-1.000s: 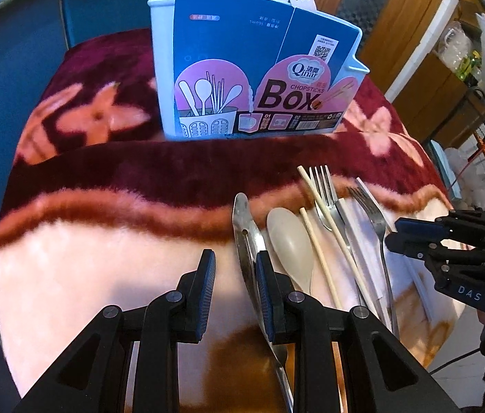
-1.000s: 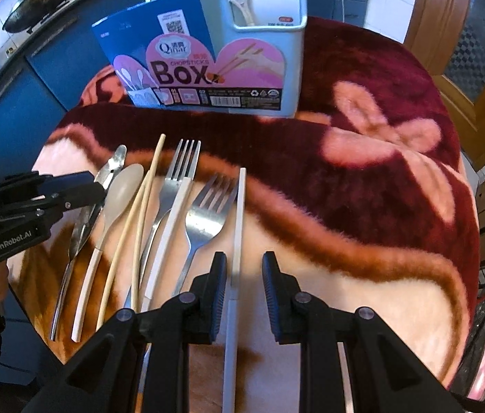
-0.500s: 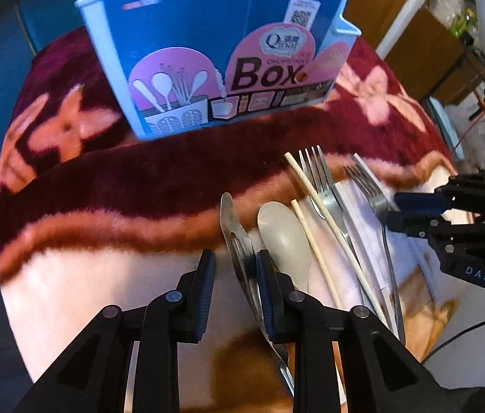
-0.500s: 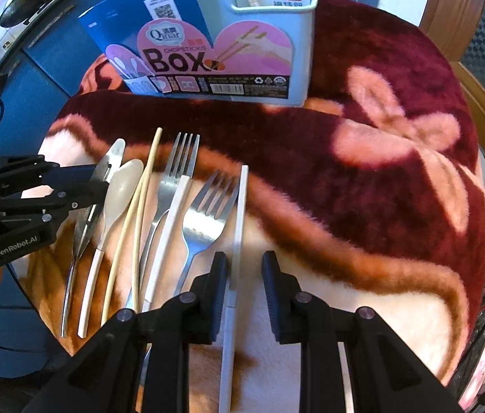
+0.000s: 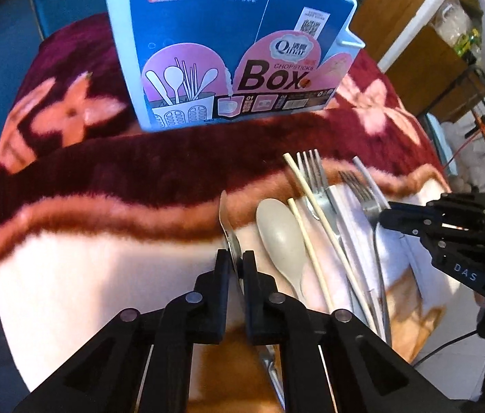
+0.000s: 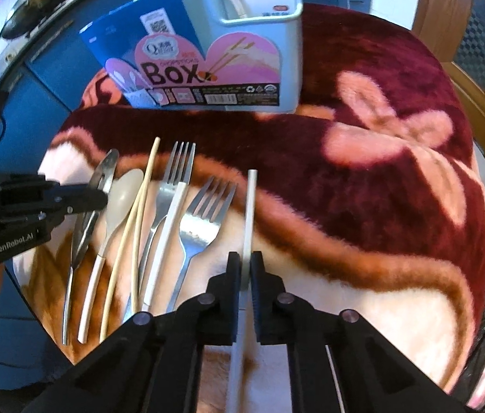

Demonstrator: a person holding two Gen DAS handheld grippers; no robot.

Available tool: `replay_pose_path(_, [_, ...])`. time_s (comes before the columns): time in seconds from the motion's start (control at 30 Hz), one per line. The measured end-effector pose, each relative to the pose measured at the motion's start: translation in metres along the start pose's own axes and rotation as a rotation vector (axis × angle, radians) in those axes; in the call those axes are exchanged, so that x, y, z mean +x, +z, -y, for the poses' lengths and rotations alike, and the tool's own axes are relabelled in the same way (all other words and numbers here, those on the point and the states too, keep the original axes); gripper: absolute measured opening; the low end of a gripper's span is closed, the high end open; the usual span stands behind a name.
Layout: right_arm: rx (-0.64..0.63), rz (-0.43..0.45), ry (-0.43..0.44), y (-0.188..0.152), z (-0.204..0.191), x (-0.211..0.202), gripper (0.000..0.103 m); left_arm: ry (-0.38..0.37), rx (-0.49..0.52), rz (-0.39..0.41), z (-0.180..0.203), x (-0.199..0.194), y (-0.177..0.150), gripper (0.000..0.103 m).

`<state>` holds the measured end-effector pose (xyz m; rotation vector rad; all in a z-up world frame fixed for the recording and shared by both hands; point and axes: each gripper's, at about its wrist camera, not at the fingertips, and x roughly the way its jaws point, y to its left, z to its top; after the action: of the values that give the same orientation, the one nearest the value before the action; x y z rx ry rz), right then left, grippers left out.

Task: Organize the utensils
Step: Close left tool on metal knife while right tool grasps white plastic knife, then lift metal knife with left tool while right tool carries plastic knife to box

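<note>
My left gripper clenched on shiny metal spoon, w/ beige plastic spoon just right. Right gripper clamps white flat chopstick; blue utensil box well ahead on plush blanket.

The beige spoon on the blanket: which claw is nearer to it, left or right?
Left. The left claw grips the metal spoon right beside the beige spoon; the right claw grips the white chopstick, beyond both forks.
</note>
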<state>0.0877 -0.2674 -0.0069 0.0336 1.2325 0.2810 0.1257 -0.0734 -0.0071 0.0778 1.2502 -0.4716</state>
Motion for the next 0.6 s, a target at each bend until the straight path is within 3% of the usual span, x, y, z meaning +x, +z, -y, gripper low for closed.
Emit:
replay_pose_path(0.2, [0.037, 0.130, 0.041, -0.014, 0.003, -0.018, 0.006, -0.021, -0.023, 0.151, 0.000, -0.026, -0.012, 0.006])
replay_pose_path(0.4, [0.074, 0.354, 0.075, -0.031, 0.003, -0.048, 0.006, -0.007, -0.038, 0.374, 0.000, -0.064, -0.023, 0.004])
replay_pose_path(0.6, [0.070, 0.530, 0.040, -0.040, -0.005, -0.072, 0.006, 0.024, -0.067, 0.544, -0.006, -0.096, -0.023, 0.003])
